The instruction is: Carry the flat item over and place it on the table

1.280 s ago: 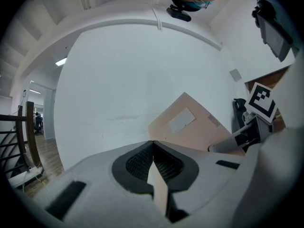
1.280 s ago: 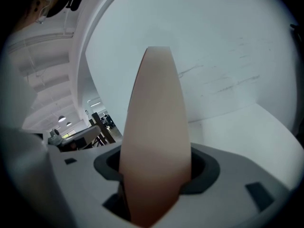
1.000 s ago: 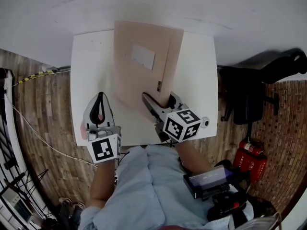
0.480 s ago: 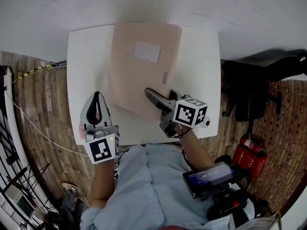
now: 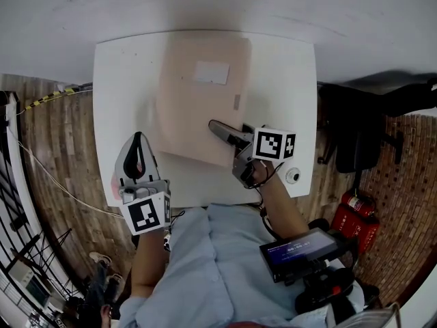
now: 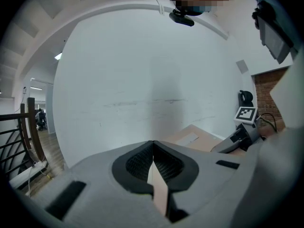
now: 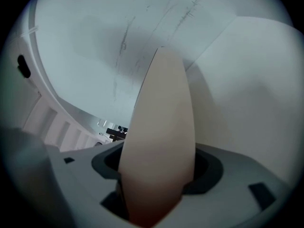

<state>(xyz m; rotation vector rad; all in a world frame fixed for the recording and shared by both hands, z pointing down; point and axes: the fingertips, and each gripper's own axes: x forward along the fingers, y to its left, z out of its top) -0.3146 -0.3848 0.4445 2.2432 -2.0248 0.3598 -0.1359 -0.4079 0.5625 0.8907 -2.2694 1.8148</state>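
A flat tan cardboard item [image 5: 198,108] with a white label [image 5: 212,72] lies on the white table [image 5: 123,80], reaching to its far edge. My right gripper [image 5: 222,130] is at the item's near right corner. Its jaws are opening, and in the right gripper view the item [image 7: 159,141] stands between them with dark gaps on both sides. My left gripper [image 5: 140,139] hovers over the table's near left part, apart from the item, with jaws shut [image 6: 153,144] and a thin tan strip showing in the seam. The left gripper view shows the item [image 6: 190,139] to the right.
A small round white object [image 5: 293,176] sits near the table's near right corner. A black office chair [image 5: 362,135] and red fire extinguishers [image 5: 355,217] stand right of the table. Cables [image 5: 48,101] run over the wooden floor at left. A white wall is behind the table.
The flat item has gone from tilted to lying square and flat on the table. My right gripper has swung right at its near corner. The left gripper has barely moved.
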